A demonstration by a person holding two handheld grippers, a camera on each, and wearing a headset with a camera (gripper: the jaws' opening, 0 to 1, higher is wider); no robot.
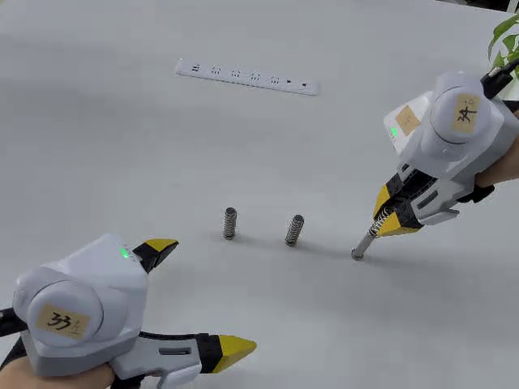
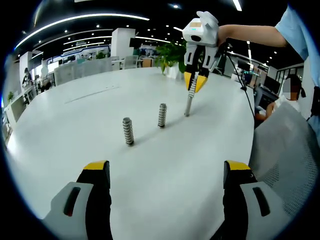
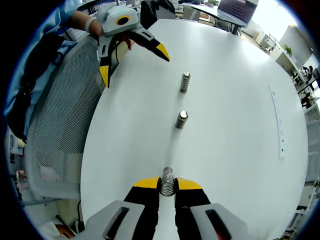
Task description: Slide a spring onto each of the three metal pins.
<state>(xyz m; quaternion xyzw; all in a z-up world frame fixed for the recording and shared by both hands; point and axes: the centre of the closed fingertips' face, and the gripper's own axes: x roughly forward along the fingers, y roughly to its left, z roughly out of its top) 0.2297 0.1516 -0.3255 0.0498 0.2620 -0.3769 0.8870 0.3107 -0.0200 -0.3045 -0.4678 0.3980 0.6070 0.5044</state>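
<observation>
Three metal pins stand in a row on the white table (image 1: 243,121). The left pin (image 1: 229,223) and the middle pin (image 1: 294,230) each wear a spring. The right pin (image 1: 364,242) stands tilted with its lower shaft bare; my right gripper (image 1: 388,219) is shut on a spring (image 3: 167,184) at the pin's top. In the left gripper view that spring (image 2: 192,86) sits high on the pin (image 2: 188,106). My left gripper (image 1: 207,296) hovers open near the front edge, with nothing between its yellow-tipped fingers (image 2: 96,170).
A white power strip (image 1: 247,77) lies at the far side of the table. Green plant leaves (image 1: 504,36) show at the top right corner. A mesh office chair (image 3: 60,120) stands beside the table, and a person's arm (image 2: 250,35) holds the right gripper.
</observation>
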